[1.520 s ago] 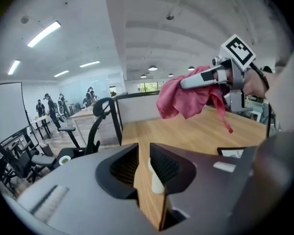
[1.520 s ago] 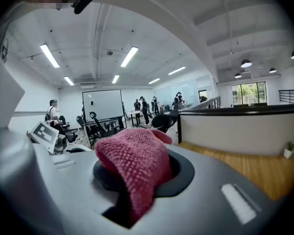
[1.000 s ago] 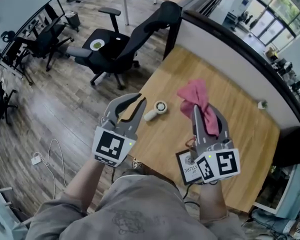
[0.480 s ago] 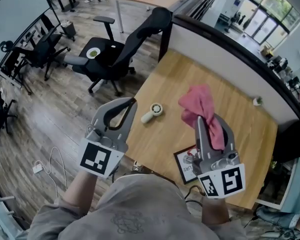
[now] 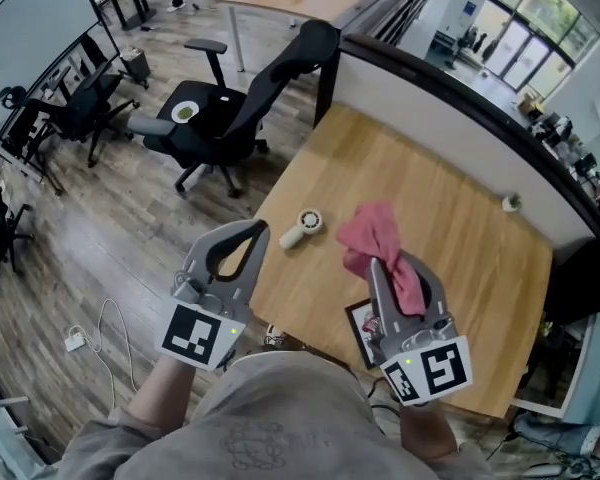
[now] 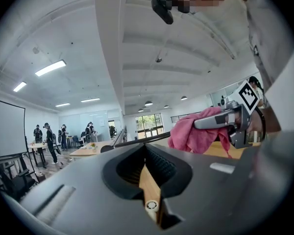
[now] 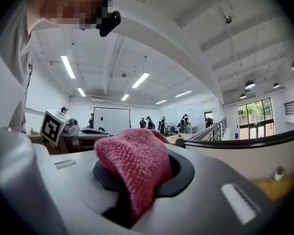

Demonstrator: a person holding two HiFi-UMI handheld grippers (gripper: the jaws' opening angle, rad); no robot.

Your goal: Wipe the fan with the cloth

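Note:
A small white hand-held fan (image 5: 302,226) lies on the wooden table (image 5: 450,208) near its left edge; through the left gripper's jaw gap the fan (image 6: 151,205) shows far below. My left gripper (image 5: 261,231) hovers just left of the fan, off the table's edge. Its jaws have just closed tip to tip, with nothing between them. My right gripper (image 5: 373,261) is shut on a pink cloth (image 5: 373,234), held above the table to the right of the fan. The cloth (image 7: 134,163) bunches over the jaws and hides their tips.
A black office chair (image 5: 230,108) stands on the wood floor beyond the table's left corner. A dark-topped partition (image 5: 460,93) runs along the table's far side, with a small pot (image 5: 511,203) by it. A printed card (image 5: 359,320) lies near the front edge.
The left jaws, slightly apart a second ago, now meet. Both grippers have drawn back toward me, and the right one has carried the cloth leftward, nearer the fan.

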